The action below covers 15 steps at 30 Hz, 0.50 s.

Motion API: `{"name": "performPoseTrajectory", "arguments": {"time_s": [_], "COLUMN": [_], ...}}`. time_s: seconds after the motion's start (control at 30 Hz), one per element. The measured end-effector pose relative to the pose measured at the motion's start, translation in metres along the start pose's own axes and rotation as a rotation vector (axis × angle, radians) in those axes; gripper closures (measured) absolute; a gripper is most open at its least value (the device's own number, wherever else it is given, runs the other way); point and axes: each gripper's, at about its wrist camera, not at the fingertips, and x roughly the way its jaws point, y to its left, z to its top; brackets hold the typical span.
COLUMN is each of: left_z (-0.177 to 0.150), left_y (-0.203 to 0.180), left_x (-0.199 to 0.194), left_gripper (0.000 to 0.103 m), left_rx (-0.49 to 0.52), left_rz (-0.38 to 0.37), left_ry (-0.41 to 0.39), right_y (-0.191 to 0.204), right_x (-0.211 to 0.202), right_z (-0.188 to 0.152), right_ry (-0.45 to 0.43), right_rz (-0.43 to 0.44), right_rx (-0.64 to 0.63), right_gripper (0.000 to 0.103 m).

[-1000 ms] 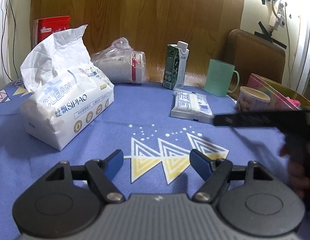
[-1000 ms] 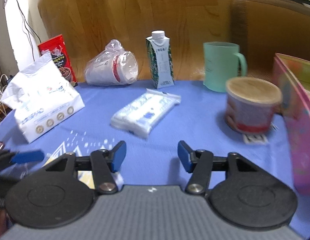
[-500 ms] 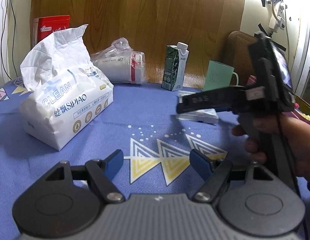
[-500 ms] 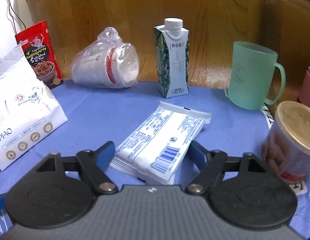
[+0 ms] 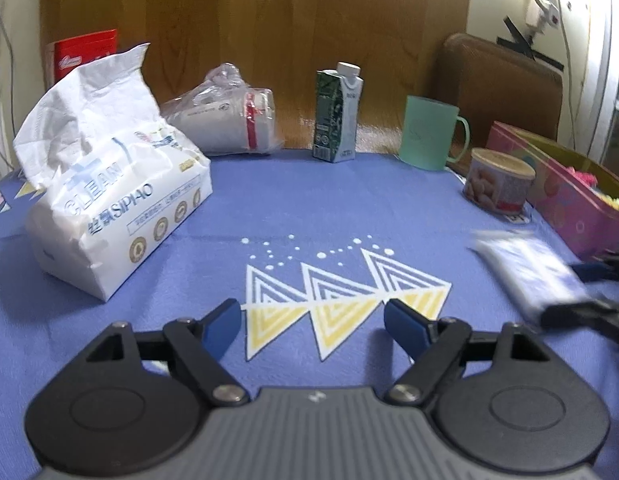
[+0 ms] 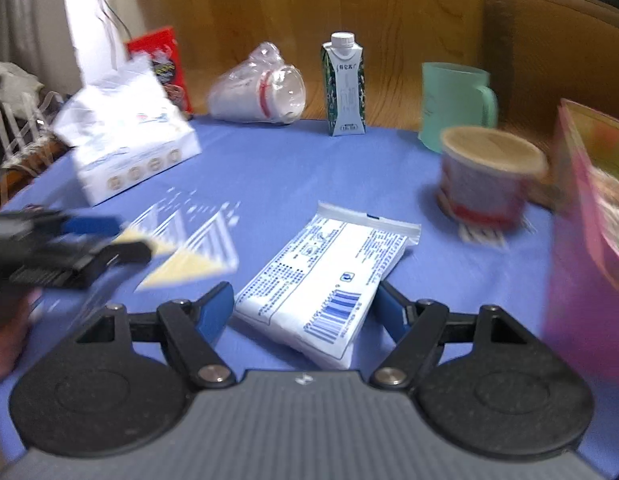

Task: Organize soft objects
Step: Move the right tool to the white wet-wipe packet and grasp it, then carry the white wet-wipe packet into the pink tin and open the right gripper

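A flat white wipes pack (image 6: 325, 280) with blue print sits between the fingers of my right gripper (image 6: 305, 310), which is shut on it and holds it above the blue tablecloth. It shows blurred at the right of the left wrist view (image 5: 529, 276). A large white CLEAN SIPIAO tissue pack (image 5: 109, 200) stands at the left. My left gripper (image 5: 311, 326) is open and empty over the triangle print.
A bagged stack of paper cups (image 5: 225, 120), a green milk carton (image 5: 337, 116), a mint mug (image 5: 429, 136) and a snack tub (image 5: 497, 184) line the back. A pink box (image 5: 569, 200) stands at the right. A red packet (image 5: 85, 56) leans at back left.
My right gripper closed around the wipes pack and carried it from the table's back middle toward the right front. The left gripper has stayed in place.
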Motion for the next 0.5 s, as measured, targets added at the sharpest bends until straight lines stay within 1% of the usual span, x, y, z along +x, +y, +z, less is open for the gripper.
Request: {"name": "performPoseTrajectory", "arguments": {"time_s": [0.03, 0.1, 0.17, 0.2, 0.27, 0.37, 0.43, 0.5], "left_z": [0.000, 0.001, 0.003, 0.004, 0.009, 0.015, 0.020, 0.023], "left_y": [-0.002, -0.008, -0.018, -0.025, -0.045, -0.079, -0.101, -0.119], "left_x": [0.001, 0.002, 0.002, 0.001, -0.001, -0.005, -0.003, 0.003], "left_gripper": [0.022, 0.024, 0.025, 0.030, 0.033, 0.034, 0.034, 0.034], "left_rx": [0.010, 0.029, 0.024, 0.018, 0.018, 0.053, 0.065, 0.063], "left_rz": [0.003, 0.014, -0.006, -0.037, -0.121, -0.223, -0.304, -0.363], "left_ry": [0.003, 0.011, 0.022, 0.029, 0.052, 0.085, 0.119, 0.160], "right_y": [-0.002, -0.005, -0.011, -0.014, -0.018, -0.023, -0.028, -0.030], "right_x": [-0.008, -0.028, -0.044, -0.052, -0.062, -0.074, -0.080, -0.086], "right_z": [-0.007, -0.022, -0.034, -0.041, -0.049, -0.060, -0.066, -0.072], "right_ry": [0.005, -0.012, -0.025, -0.036, -0.061, -0.086, -0.096, -0.111], "right_rz": [0.001, -0.023, -0.050, -0.056, -0.066, -0.102, -0.098, -0.093], "right_rx": [0.002, -0.004, 0.012, 0.028, 0.053, 0.086, 0.108, 0.110], "right_gripper": [0.024, 0.024, 0.023, 0.023, 0.019, 0.019, 0.018, 0.019]}}
